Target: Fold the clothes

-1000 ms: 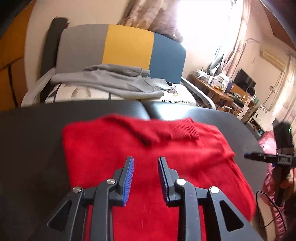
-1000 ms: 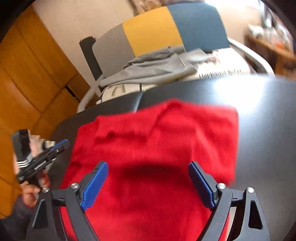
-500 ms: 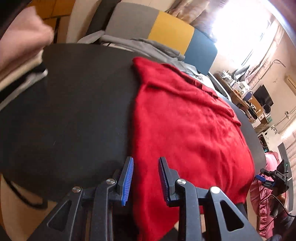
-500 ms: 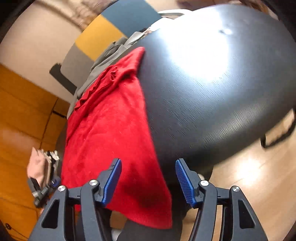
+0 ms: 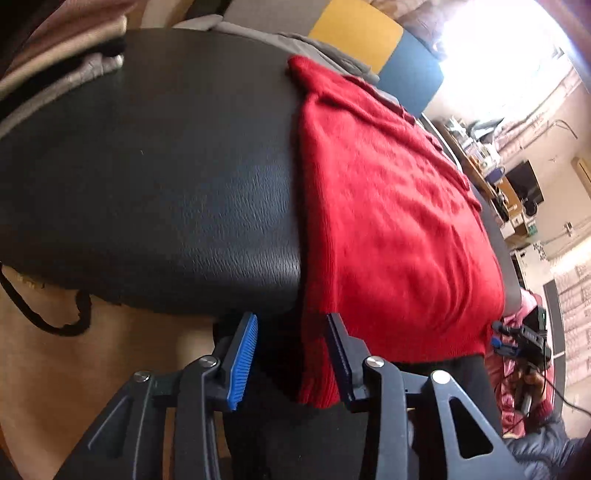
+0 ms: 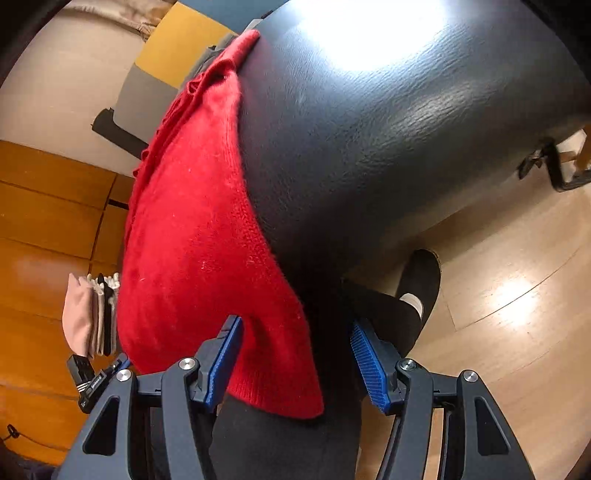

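A red knit sweater (image 5: pixel 391 206) lies flat on the round black table (image 5: pixel 166 184), and its hem hangs over the near edge. The hem's left corner (image 5: pixel 317 369) hangs between the jaws of my left gripper (image 5: pixel 291 332), close to the right pad. Those jaws are opening and the left pad stands apart from the cloth. In the right wrist view the sweater's right corner (image 6: pixel 273 362) hangs between the partly open jaws of my right gripper (image 6: pixel 295 343). It lies by the left finger, far from the right pad.
Folded clothes (image 5: pixel 55 55) are stacked at the table's far left. Behind the table stands a chair (image 5: pixel 354 33) with a grey, yellow and blue back and a grey garment on it. A person's black-clad leg (image 6: pixel 388 306) stands under the near edge, on a wooden floor (image 6: pixel 498 314).
Both grippers came down from above the sweater to the table's near edge, one at each hem corner. The left jaws widened. The right jaws narrowed.
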A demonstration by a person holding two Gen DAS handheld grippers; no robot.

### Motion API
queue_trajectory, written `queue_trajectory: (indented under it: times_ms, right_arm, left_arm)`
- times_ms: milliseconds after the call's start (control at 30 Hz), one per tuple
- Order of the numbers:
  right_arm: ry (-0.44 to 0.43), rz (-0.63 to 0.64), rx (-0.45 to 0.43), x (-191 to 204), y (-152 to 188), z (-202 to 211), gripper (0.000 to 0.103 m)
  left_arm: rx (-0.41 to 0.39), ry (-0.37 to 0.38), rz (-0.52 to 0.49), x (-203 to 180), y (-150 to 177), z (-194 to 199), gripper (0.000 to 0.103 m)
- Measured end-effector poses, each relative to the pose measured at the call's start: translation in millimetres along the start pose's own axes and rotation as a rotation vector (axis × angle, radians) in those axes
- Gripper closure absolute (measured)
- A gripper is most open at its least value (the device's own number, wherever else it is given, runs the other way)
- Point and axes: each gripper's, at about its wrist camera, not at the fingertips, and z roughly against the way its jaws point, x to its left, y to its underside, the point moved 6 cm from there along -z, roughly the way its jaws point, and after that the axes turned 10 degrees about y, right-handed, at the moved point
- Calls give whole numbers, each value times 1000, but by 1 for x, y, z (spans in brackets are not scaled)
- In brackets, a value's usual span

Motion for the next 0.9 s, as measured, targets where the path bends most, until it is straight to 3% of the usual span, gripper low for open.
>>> queue_trajectory:
  times_ms: [267,400,500,533,633,700,900]
  right_arm:
    - [34,36,15,7,-3,-19,41]
    - [18,49,4,7,-3,-22,42]
    - [11,66,0,11,-3,-22,50]
    - [10,77,0,14,-3,-21,58]
    - [8,110,0,22,-3,-19,80]
    - [19,131,0,27,-3,-19,85]
    - [10,94,52,19,-1,-29,86]
  left_arm:
    - [22,91,-15,-8,5,-9,59]
    - [55,80,-24,-12,6,-27,58]
    - [101,59,-34,-15,9,-43,58]
    - [121,59,-34,-17,11,-48,58]
    - [152,56,-45,-24,13,-55,75]
    - [157,48,-71,-30,14,-56,91]
    - [158,67,-86,-40,12,-53,93]
